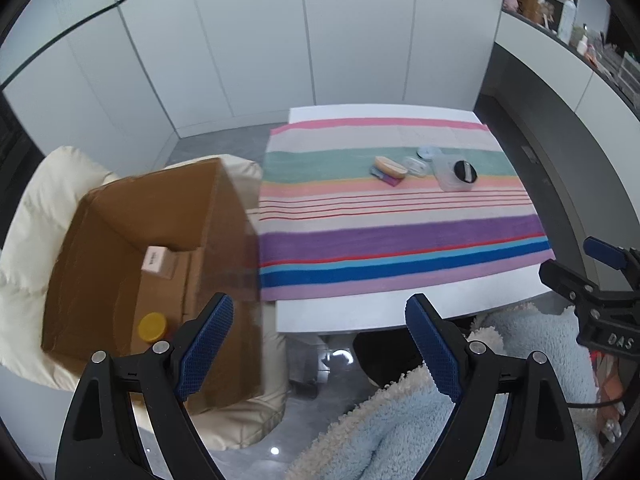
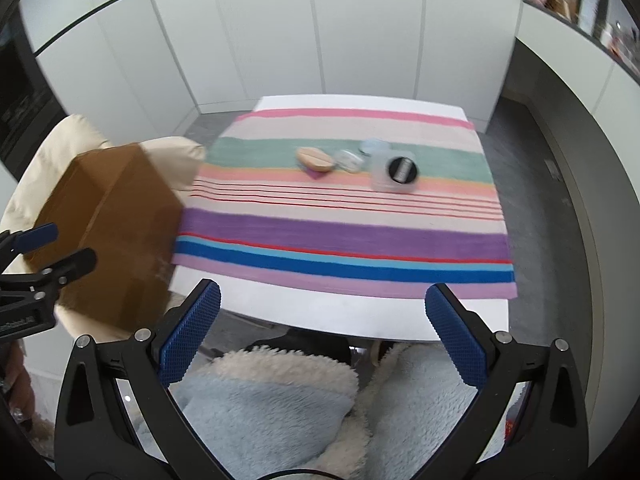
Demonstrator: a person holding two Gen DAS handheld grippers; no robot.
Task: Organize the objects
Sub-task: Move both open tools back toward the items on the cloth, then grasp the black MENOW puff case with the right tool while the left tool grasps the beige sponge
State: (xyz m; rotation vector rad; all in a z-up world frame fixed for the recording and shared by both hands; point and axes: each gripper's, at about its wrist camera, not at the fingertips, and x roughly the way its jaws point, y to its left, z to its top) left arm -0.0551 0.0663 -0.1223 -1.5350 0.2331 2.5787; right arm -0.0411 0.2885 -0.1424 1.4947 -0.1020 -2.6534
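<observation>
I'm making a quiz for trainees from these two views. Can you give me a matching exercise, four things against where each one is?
Things:
1. yellow jar
2. black-lidded tub
3. cardboard box
4. left gripper

Places:
A. on the cream chair
B. on the striped cloth
C. at the bottom of the box
D. open, in the air short of the table's near edge

Pairs: 1-C, 2-B, 3-A, 4-D
</observation>
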